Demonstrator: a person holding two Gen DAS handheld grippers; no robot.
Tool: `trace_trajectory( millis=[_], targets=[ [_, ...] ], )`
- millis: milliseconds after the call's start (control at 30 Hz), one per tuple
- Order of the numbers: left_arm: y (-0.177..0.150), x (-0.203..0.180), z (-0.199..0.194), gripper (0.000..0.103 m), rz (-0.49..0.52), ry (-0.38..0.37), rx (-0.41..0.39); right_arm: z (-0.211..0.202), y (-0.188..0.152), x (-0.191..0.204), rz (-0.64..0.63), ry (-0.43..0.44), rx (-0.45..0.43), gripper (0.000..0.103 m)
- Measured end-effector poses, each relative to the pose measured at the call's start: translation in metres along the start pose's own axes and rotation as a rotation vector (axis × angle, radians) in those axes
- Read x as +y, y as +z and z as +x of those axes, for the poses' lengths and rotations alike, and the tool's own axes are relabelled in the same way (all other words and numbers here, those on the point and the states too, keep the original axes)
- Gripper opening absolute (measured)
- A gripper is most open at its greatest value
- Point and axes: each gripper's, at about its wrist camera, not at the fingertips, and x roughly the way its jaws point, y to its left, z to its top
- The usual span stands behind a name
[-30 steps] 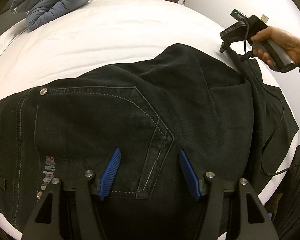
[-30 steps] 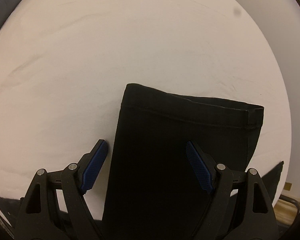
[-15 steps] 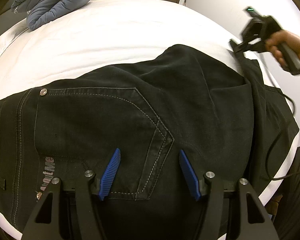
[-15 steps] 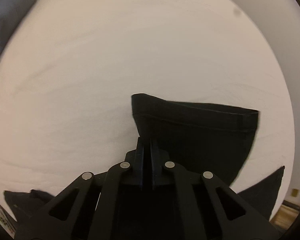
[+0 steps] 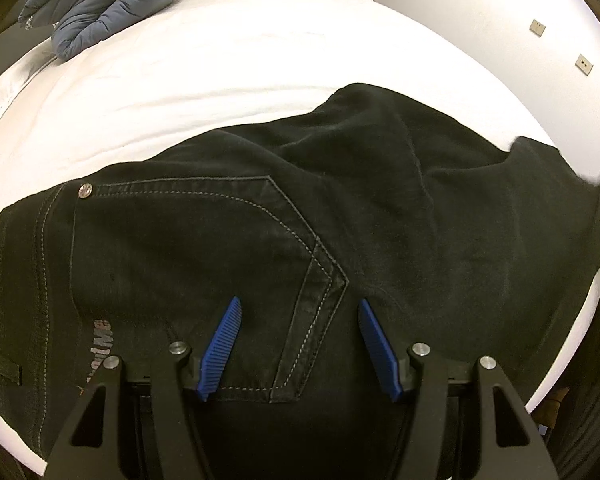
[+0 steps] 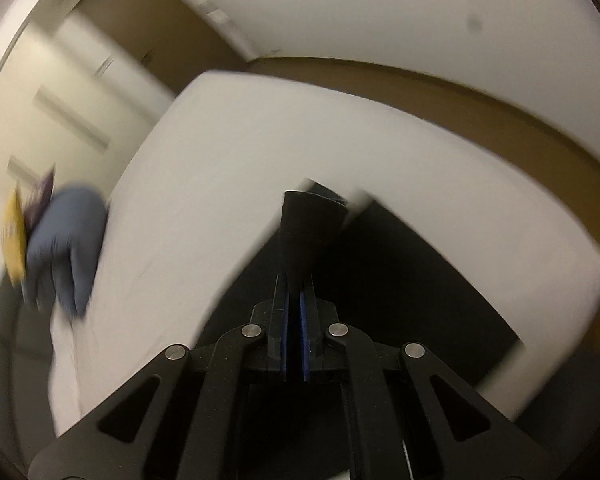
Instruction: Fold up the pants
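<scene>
White-sheeted bed (image 5: 260, 60); black denim pants (image 5: 260, 220) spread across it. Left gripper (image 5: 300, 344) hovers spread wide over the seat, gripping nothing. Right gripper (image 6: 294, 304) clamped on a dark pant leg (image 6: 308, 224) at twelve o'clock.

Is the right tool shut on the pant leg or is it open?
Shut on it. In the right wrist view the right tool has its blue pads pressed together with the black pant leg pinched between them, lifted off the white bed.

Right gripper (image 6: 294, 300) has pinched and lifted the pants (image 6: 308, 216) hem.
</scene>
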Motion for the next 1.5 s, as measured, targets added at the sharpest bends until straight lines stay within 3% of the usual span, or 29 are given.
trace_trajectory(
  millis=[100,167,333,400,433,567,667,1167,1500],
  targets=[
    [0.007,-0.005,0.002,0.065,0.001,0.016,0.018,0.007,-0.011,-0.053,0.141,0.009,0.005,0.003],
    [0.010,-0.008,0.003,0.067,0.003,0.028,0.026,0.010,-0.019,-0.064,0.163,0.014,0.005,0.003],
    [0.017,-0.021,0.005,0.071,-0.004,0.069,0.031,0.020,-0.040,-0.064,0.214,0.046,0.000,0.003],
    [0.019,-0.028,0.007,0.078,-0.009,0.072,0.034,0.023,-0.043,-0.063,0.213,0.049,-0.006,0.003],
    [0.017,-0.030,0.008,0.079,-0.005,0.071,0.035,0.018,-0.060,-0.072,0.224,0.053,-0.005,0.003],
    [0.018,-0.042,0.011,0.079,0.023,0.085,0.038,0.015,-0.073,-0.088,0.277,0.080,0.006,0.002],
    [0.020,-0.046,0.013,0.080,0.020,0.084,0.039,0.010,-0.072,-0.085,0.260,0.071,0.000,0.002],
    [-0.005,-0.044,0.004,0.083,0.025,0.082,0.023,-0.005,-0.074,-0.076,0.053,-0.148,0.013,0.000],
    [-0.012,-0.041,0.006,0.090,0.035,0.074,0.014,0.007,-0.073,-0.095,0.095,-0.128,0.027,0.000]
  ],
)
